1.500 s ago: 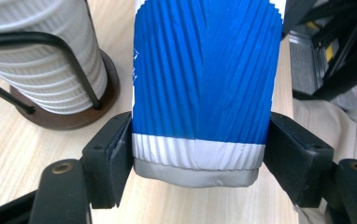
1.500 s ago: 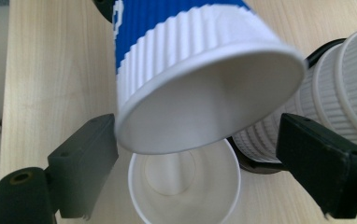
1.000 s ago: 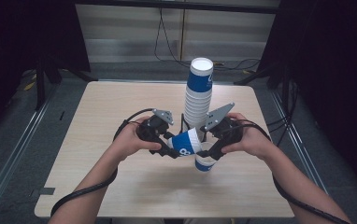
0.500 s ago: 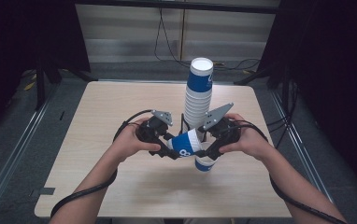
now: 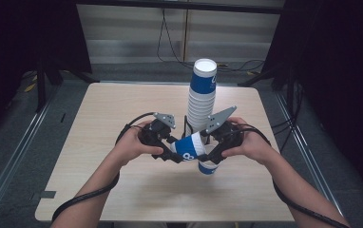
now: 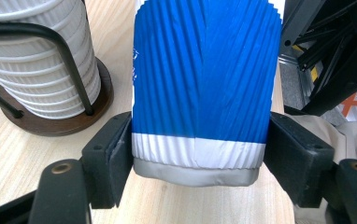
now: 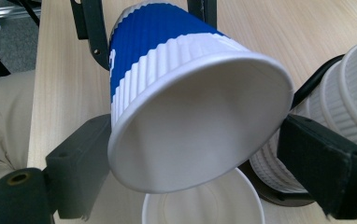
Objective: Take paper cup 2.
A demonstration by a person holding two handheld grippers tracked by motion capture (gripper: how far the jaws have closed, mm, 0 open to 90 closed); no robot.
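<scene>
A ribbed blue-and-white paper cup lies on its side in the air between both hands, just above the table. My left gripper is shut on its base end; in the left gripper view both pads press the white band at the bottom of the cup. My right gripper is at the cup's open mouth, its jaws on either side of the round, undented rim, and it is open. Below the mouth a second cup stands upright on the table.
A tall stack of upside-down cups sits in a black wire holder on a round dark wooden base, just behind the grippers. Cables trail from both grippers toward the front table edge.
</scene>
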